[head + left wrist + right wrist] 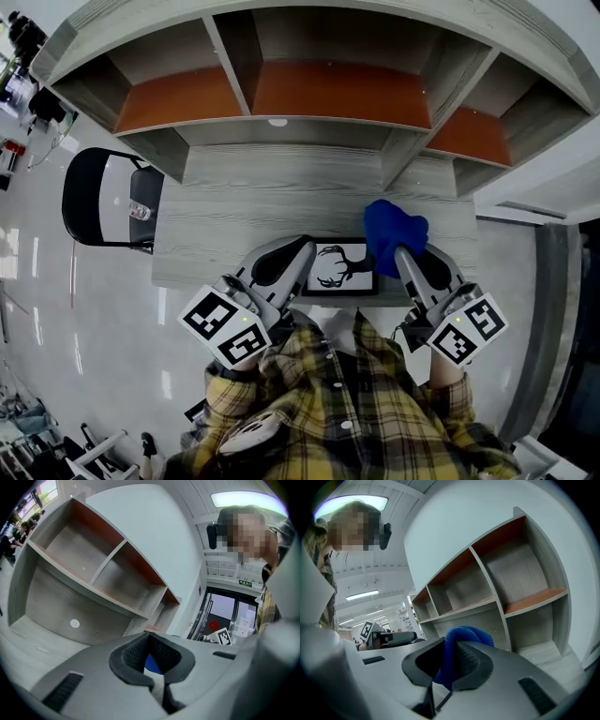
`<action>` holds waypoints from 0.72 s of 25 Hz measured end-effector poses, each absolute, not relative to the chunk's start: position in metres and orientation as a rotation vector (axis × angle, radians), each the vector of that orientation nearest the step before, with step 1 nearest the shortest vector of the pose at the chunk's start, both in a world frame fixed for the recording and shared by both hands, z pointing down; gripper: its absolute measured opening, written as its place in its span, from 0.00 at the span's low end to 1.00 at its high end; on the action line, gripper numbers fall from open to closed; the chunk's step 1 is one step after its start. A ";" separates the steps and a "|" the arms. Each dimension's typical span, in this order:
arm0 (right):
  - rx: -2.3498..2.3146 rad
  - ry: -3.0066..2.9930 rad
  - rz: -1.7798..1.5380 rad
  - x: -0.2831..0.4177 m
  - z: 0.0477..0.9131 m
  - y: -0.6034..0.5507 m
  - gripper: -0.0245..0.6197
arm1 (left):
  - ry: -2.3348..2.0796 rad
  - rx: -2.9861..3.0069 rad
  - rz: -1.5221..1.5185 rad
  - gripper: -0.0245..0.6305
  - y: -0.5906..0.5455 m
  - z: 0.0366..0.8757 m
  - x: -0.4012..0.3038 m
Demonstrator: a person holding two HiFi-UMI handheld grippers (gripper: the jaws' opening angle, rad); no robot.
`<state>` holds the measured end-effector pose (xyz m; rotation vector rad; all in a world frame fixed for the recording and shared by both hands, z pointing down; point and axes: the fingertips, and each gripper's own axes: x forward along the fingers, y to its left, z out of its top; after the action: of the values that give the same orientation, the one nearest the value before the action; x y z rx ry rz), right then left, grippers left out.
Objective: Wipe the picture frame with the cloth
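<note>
Black picture frame [342, 266], deer silhouette, blue cloth [394, 231] bunched at its right

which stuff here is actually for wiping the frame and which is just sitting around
For the job:
- picture frame
- blue cloth, clamped in the right hand-held gripper
- left hand-held gripper, jaws shut, at the frame's left edge

Just there:
- desk, under the frame
- shelf unit, compartments bare
- black chair, beside the desk
</note>
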<state>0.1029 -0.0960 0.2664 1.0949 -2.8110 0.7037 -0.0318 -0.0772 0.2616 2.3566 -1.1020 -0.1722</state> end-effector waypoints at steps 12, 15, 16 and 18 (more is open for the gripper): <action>1.198 -2.749 0.775 0.106 0.278 -0.127 0.12 | -0.979 2.372 -0.084 0.05 -0.118 0.273 -0.030; 1.241 -2.705 0.814 0.105 0.291 -0.131 0.12 | -0.933 2.370 -0.024 0.05 -0.125 0.289 -0.032; 1.253 -2.687 0.826 0.104 0.296 -0.131 0.12 | -0.921 2.372 0.006 0.05 -0.127 0.296 -0.032; 1.272 -2.655 0.848 0.104 0.307 -0.131 0.12 | -0.902 2.372 0.080 0.05 -0.130 0.316 -0.034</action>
<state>0.1036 -0.1309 0.3070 1.2717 -2.6554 0.8479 -0.0337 -0.1302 0.3157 2.3720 -0.9024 0.0804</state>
